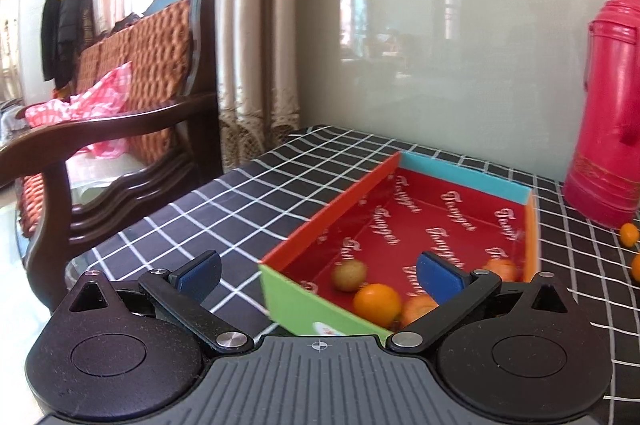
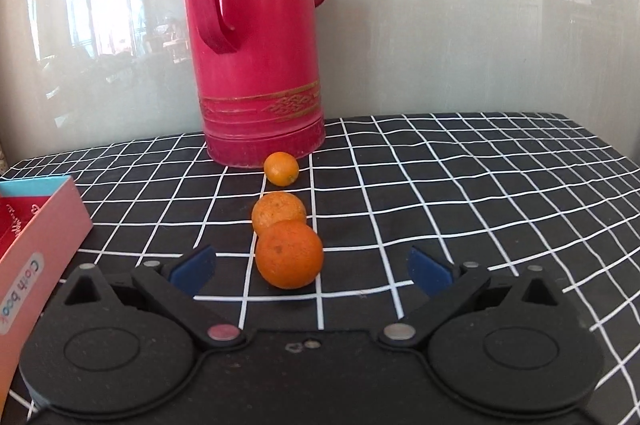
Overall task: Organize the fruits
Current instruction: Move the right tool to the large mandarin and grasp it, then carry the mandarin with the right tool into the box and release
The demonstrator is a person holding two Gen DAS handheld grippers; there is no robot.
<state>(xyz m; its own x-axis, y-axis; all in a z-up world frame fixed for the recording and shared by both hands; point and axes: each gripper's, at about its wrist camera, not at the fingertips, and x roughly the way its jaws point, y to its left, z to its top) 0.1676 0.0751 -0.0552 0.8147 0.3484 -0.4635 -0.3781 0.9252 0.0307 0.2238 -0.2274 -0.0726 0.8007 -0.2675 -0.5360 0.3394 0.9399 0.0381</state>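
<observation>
With both grippers wide open and empty, we advance the right gripper toward the nearest orange, next closing on it for transfer to the box, over whose near corner the left gripper hovers.

A checked cloth covers the table – matt, slightly creased. The box looks like smooth card, its red lining glossy. The flask is shiny red plastic or painted metal – hard to tell. Oranges have dimpled skin.

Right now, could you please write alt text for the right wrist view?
The open right gripper points at the nearest large orange, the first of three oranges lined up on a black grid-pattern tablecloth. Behind them stands a tall red thermos flask.
</observation>
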